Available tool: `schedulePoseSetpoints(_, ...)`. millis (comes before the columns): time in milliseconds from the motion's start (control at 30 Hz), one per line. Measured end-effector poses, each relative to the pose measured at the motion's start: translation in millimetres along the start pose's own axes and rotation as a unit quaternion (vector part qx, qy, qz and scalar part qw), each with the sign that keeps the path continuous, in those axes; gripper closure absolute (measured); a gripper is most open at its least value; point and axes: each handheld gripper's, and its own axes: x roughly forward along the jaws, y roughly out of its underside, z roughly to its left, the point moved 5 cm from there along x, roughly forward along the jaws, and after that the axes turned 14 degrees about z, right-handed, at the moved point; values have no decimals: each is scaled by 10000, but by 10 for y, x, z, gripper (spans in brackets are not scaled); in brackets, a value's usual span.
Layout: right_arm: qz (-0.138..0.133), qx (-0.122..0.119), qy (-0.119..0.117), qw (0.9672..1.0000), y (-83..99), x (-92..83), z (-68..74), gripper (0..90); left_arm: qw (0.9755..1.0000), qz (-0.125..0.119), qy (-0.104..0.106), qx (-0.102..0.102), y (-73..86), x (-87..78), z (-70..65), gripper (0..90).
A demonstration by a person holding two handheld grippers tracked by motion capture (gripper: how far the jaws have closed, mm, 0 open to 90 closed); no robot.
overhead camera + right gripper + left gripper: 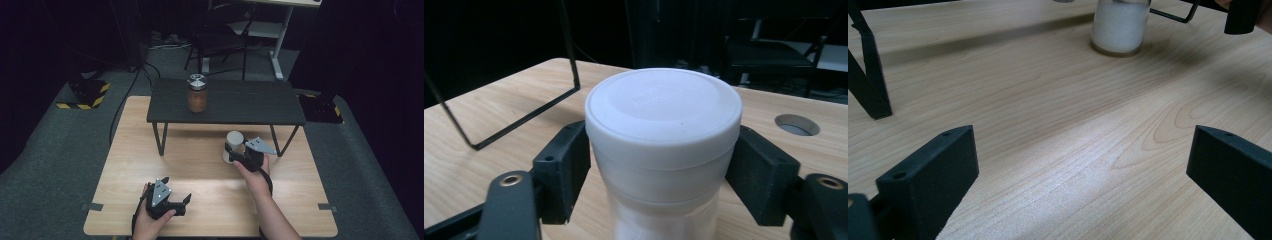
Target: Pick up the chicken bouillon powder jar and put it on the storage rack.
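A white-lidded jar (pixel 233 142) of white powder stands upright on the wooden table (pixel 200 175), by the front right leg of a low black shelf (pixel 240 102). My right gripper (pixel 234 153) is shut on it; in the right gripper view both black jaws of this gripper (pixel 663 167) press the sides of the jar (pixel 663 110) just under its lid. My left gripper (pixel 184 205) rests near the table's front left, open; its jaws (pixel 1083 165) stand wide apart over bare wood. The left gripper view has the jar (pixel 1120 27) farther off.
A glass jar (pixel 197 93) with brown contents and a silver lid stands on the black shelf. The shelf's thin legs (pixel 569 60) rise near the white jar. A round hole (pixel 797 124) is set into the table top. A chair (pixel 220 30) stands beyond the table.
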Motion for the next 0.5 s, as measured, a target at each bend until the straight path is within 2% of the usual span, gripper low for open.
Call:
schedulePoseSetpoints(100,-48,72,16,10000,21,14,-6,328,10000,13,-2,-6,-3,0,5,4)
schedulePoseSetpoints(500,43,-178,127,9998,-10,-35,17,336,10000,14,-11,-3,-3,0,3,4)
